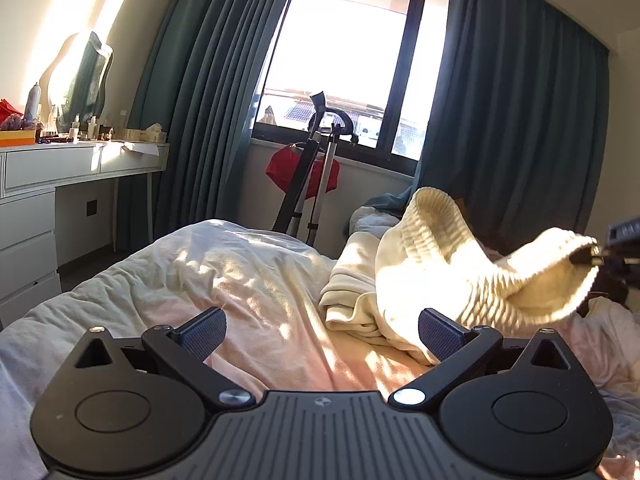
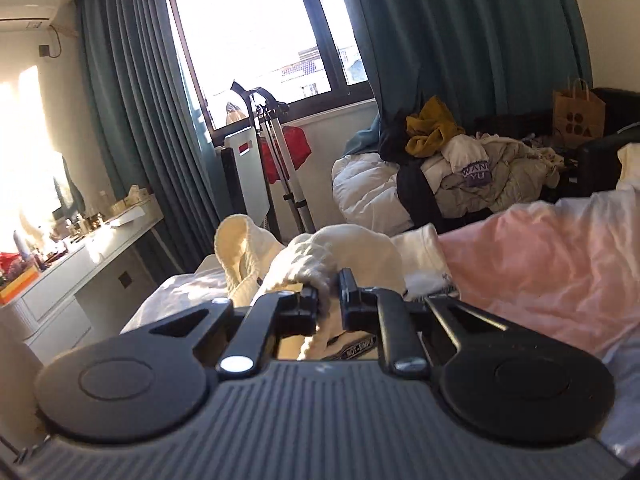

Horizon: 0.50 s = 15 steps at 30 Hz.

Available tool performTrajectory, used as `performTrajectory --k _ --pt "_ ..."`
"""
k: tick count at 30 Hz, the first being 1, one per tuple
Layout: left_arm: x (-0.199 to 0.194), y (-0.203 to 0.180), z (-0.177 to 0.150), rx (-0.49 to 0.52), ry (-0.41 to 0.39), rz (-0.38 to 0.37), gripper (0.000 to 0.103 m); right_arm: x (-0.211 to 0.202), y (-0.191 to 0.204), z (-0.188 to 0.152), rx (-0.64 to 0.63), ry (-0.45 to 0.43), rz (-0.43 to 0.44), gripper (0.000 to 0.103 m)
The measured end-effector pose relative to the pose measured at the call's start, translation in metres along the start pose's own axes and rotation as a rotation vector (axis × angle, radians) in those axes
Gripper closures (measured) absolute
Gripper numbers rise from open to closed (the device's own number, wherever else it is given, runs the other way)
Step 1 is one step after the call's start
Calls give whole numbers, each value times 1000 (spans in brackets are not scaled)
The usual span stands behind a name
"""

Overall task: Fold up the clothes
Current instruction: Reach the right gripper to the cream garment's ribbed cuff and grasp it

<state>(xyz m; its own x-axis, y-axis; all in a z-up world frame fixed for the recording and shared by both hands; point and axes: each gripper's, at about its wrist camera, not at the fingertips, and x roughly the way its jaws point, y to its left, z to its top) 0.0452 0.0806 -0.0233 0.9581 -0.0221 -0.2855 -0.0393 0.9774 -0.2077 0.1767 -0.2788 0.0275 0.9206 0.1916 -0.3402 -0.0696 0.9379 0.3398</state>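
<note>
Bedding, a rumpled white and pale pink duvet, filled the lower half of both views and carried everything else. Teal curtains framed a bright window behind it, with a white dressing table along the left wall. Beyond the bed, a heap of clothes lay topped by a mustard garment. On the duvet sat the cream ribbed knit sweater, bunched up, one part of it lifted off the bed and stretched towards the right. The right gripper was clamped on that raised fold, knit fabric pinched between its nearly closed fingers. The left gripper hovered low over the duvet with its fingers spread wide and nothing between them, its right pad just beside the sweater's edge.
</note>
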Motion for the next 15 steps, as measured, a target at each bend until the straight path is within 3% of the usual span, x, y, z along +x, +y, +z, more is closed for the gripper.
performTrajectory --k 3,7,11,15 --pt "-12 -5 0 21 -13 25 0 -35 -14 -35 84 19 53 90" --pt "-16 -13 -5 17 10 24 0 -55 -37 -79 183 109 56 93" --pt "-6 -16 -18 5 80 15 0 -51 -59 -109 228 208 -13 93" --pt "7 -20 -28 11 131 4 0 -49 -76 -123 253 244 -79 93"
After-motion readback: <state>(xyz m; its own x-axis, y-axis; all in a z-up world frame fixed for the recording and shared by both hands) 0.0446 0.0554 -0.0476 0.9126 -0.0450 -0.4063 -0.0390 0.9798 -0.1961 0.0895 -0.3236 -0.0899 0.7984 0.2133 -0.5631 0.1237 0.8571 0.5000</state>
